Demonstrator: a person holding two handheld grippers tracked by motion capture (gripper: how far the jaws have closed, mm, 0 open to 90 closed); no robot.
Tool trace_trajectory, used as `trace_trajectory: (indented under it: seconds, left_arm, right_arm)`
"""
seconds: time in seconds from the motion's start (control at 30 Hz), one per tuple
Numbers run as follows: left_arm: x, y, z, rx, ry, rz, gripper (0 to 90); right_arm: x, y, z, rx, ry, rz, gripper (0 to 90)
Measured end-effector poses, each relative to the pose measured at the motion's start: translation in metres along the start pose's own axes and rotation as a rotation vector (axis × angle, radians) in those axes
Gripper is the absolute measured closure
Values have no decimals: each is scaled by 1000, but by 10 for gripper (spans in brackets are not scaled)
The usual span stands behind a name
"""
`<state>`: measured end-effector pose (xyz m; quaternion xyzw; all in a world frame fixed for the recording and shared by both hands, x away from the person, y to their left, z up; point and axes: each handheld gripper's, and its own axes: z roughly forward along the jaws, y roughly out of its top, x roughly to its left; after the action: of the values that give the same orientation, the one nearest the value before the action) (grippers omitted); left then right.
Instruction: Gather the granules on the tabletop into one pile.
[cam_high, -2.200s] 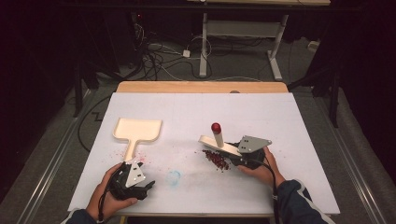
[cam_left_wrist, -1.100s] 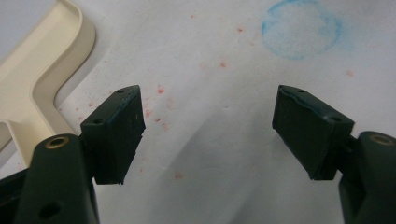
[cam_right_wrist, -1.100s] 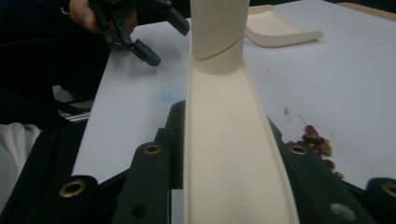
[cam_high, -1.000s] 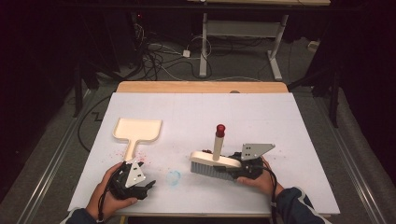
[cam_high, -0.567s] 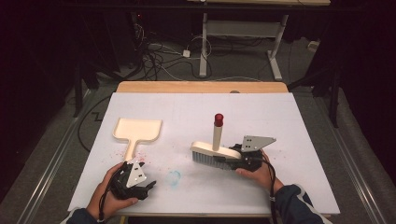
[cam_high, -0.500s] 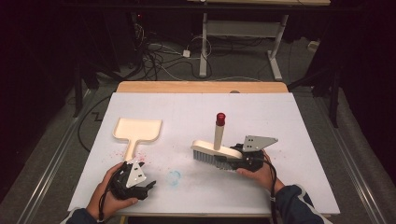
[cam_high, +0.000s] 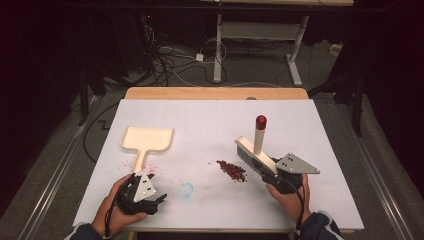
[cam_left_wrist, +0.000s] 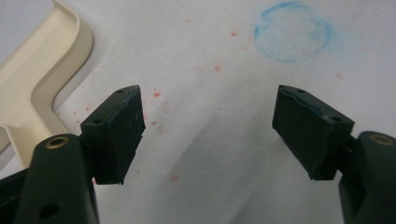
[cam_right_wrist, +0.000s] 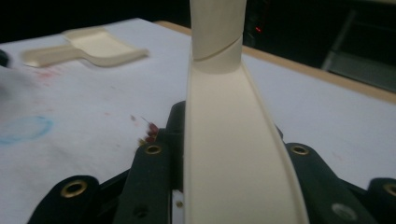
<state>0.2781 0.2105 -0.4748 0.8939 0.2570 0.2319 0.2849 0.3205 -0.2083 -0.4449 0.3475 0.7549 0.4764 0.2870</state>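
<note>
A cream brush (cam_high: 251, 152) with a red-tipped upright handle (cam_high: 260, 121) is held tilted above the table by my right gripper (cam_high: 272, 173), which is shut on its back. In the right gripper view the brush back (cam_right_wrist: 219, 107) runs up between the jaws of the right gripper (cam_right_wrist: 224, 156). A small pile of dark red crumbs (cam_high: 231, 170) lies just left of the bristles. A cream dustpan (cam_high: 148, 139) lies at the left, handle toward me. My left gripper (cam_high: 148, 196) rests near that handle, open with nothing in it; in its own view the left gripper (cam_left_wrist: 208, 126) hovers over bare paper.
The white table cover (cam_high: 210, 120) carries a faint blue ring (cam_high: 186, 190) between the grippers and red stains (cam_high: 150, 171) by the dustpan handle. A wooden table edge (cam_high: 215, 93) runs along the back. Cables and a desk frame lie on the floor beyond.
The brush swept left over the crumbs, then lifted and drew back to the right, so the crumb pile now shows left of the bristles. The left gripper has stayed put.
</note>
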Motion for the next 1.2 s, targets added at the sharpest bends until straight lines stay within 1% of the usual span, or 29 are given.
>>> trace_trajectory:
  seconds: [0.03,0.1,0.13,0.17,0.2,0.23,0.27,0.33,0.43,0.5,0.57,0.6,0.67,0.77,0.87,0.9,0.97,1.03,1.13,1.17,1.2]
  left_arm:
    - [0,0,0,-1,0,1,241]
    - [0,1,0,-2,3,5,241]
    - [0,1,0,-4,2,5,241]
    - [0,1,0,-4,2,5,241]
    - [1,1,0,-3,2,7,241]
    - [1,0,0,-1,0,6,241]
    - [1,0,0,-3,-2,3,241]
    - [1,0,1,5,-5,12,241]
    - [1,0,1,8,-7,15,242]
    - [0,2,1,2,3,21,243]
    - [0,2,1,2,2,25,245]
    - [0,2,2,4,2,25,246]
    - [1,2,2,10,2,26,246]
    - [1,2,2,5,2,25,246]
    - [1,1,1,4,3,25,246]
    - [1,1,1,-1,3,19,246]
    - [2,1,1,-2,3,17,246]
    - [2,1,1,-2,4,19,246]
    - [2,1,0,-2,4,25,246]
    - [2,0,0,-3,-1,14,246]
    - [2,0,0,-4,1,12,246]
  right_arm:
    - [1,-5,2,22,-26,18,677]
    - [4,-12,5,47,-52,45,676]
    - [5,-15,6,65,-68,50,676]
    - [6,-15,6,62,-76,56,675]
    - [7,-14,5,76,-90,61,675]
    - [8,-13,4,91,-91,68,676]
    - [8,-12,4,113,-81,76,678]
    - [11,-9,1,153,-68,83,678]
    - [17,-6,4,169,-69,97,679]
    - [24,-3,8,187,-80,84,678]
    - [34,-1,12,195,-99,55,677]
    - [38,0,13,199,-102,54,676]
    - [46,1,17,198,-119,43,674]
    - [54,3,22,188,-136,59,674]
    - [60,5,24,173,-153,45,676]
    - [62,5,25,170,-156,48,676]
    - [67,4,26,160,-169,35,676]
    - [71,4,28,150,-171,34,676]
    - [73,5,28,145,-180,-5,677]
    - [72,6,28,141,-185,-17,678]
    - [71,6,27,136,-190,-20,679]
